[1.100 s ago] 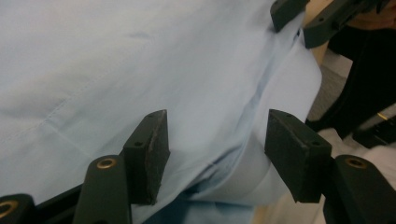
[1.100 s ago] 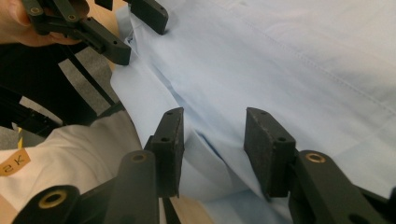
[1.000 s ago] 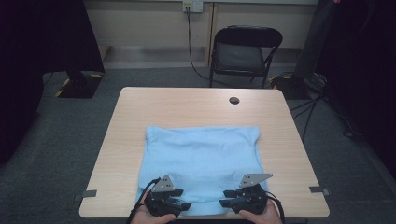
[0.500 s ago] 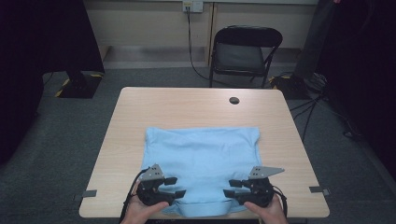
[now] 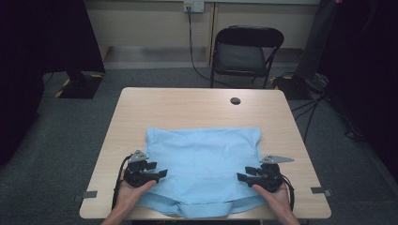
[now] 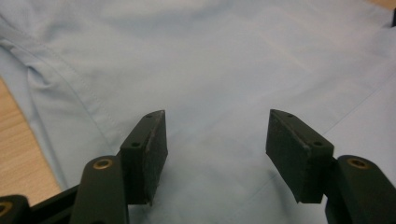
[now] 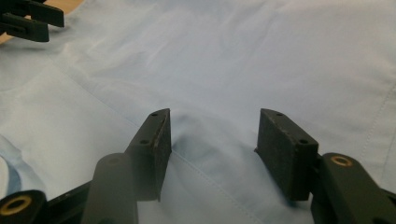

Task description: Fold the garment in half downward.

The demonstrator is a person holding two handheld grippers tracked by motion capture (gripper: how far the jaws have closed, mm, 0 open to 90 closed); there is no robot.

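- A light blue garment is spread flat on the near half of a wooden table, its near edge reaching the table's front edge.
- The left gripper is held in the person's left hand at the garment's left side, jaws pointed inward toward the middle of the cloth.
- In the left gripper view the jaws are seen spread wide, with bare blue cloth in the gap; nothing is clamped. Whether the pads touch the fabric cannot be told.
- The right gripper is held in the right hand at the garment's right side, pointed inward and facing the left one across the cloth.
- In the right gripper view its jaws are likewise seen wide apart and released, straddling a stitched seam; the fabric between them is slightly puckered.
- A small dark round spot is seen on the far part of the table, and a black folding chair stands beyond it.
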